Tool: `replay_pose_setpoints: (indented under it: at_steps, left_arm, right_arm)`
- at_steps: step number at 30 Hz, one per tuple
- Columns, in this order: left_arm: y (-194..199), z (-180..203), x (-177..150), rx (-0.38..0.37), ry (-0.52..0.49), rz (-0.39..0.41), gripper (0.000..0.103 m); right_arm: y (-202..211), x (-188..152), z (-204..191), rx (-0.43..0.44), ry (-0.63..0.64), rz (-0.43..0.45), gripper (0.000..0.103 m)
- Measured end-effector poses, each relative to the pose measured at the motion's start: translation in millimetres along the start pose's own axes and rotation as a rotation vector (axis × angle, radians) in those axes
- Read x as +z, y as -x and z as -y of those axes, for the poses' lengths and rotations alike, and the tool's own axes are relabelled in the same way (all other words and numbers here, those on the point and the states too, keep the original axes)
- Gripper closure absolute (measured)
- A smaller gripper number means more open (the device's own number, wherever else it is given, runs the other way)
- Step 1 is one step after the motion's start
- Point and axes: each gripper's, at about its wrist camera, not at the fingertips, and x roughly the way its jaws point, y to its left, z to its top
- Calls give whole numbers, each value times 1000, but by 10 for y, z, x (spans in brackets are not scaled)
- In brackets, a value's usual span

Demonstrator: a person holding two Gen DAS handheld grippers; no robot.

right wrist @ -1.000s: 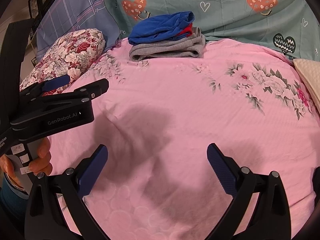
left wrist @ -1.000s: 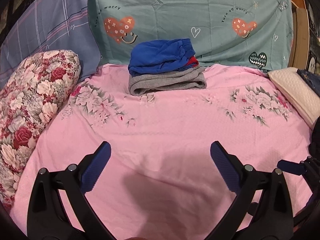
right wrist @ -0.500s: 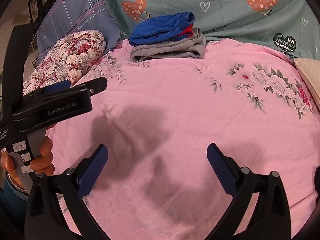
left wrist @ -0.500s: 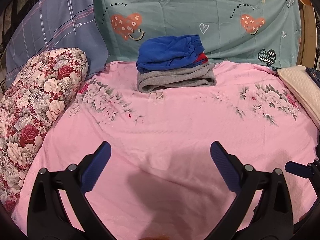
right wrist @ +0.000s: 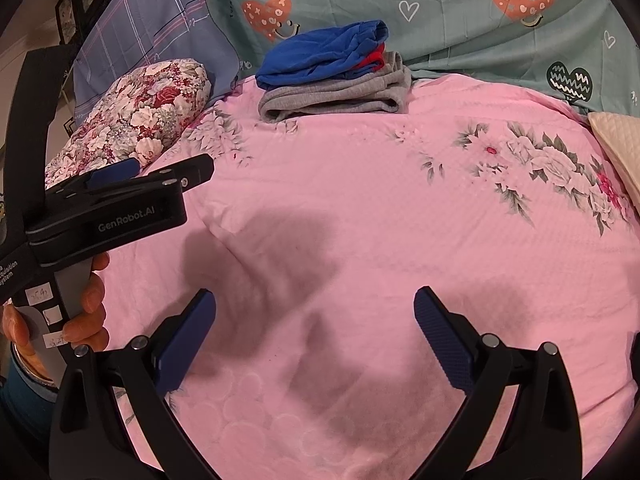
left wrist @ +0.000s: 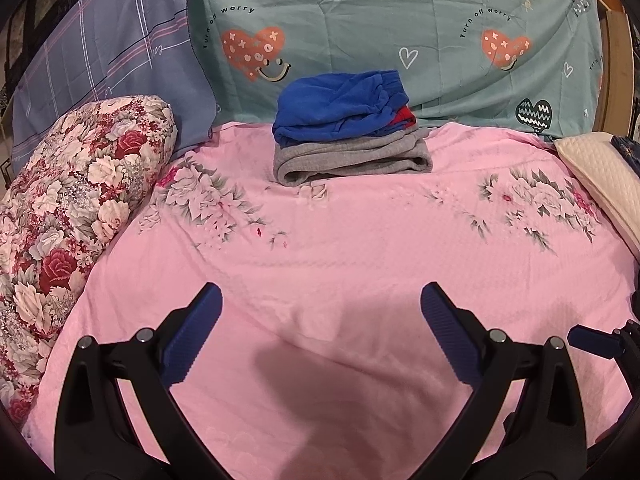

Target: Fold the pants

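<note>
Blue-padded fingers of the left gripper point(left wrist: 320, 312) and the right gripper point(right wrist: 314, 314) are standing wide apart, holding nothing, hovering over the pink bedspread point(left wrist: 360, 256). The folded pants, blue point(left wrist: 340, 108) stacked on grey point(left wrist: 352, 158), are lying well ahead of both, at the bed's far edge against the teal pillow point(left wrist: 400, 12).

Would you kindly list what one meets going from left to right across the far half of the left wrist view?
Floral pillow → plaid pillow → folded pants stack → cream pillow.
</note>
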Motion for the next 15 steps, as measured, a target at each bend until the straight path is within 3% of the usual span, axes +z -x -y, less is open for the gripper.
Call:
replay_pose_setpoints:
  at_steps: [15]
  left_arm:
    - [8, 10, 2, 3, -1, 2, 2]
  right_arm:
    - [-20, -27, 0, 0, 2, -3, 3]
